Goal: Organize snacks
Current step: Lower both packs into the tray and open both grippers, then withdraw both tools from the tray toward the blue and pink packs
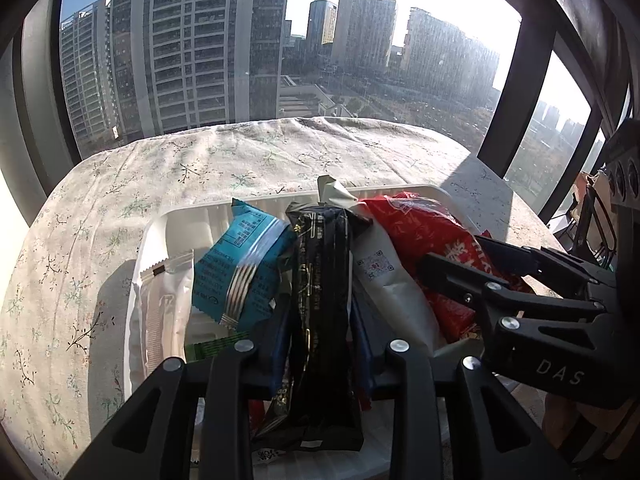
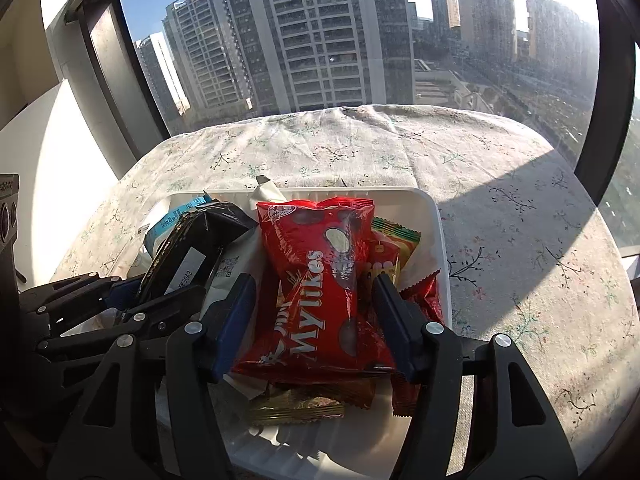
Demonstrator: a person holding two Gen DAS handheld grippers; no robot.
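Observation:
A white plastic tray on the floral tablecloth holds several snack packets. My left gripper is shut on a black packet, held upright over the tray; it also shows in the right wrist view. Beside it lie a teal packet, a white packet and a white packet with a QR code. My right gripper straddles a red Mylikes bag, its blue pads beside the bag's edges with gaps showing. The red bag also shows in the left wrist view.
Under the red bag lie a yellow-green packet, a gold wrapper and another red packet. The round table stands against a large window with dark frames. A wire rack is at the far right.

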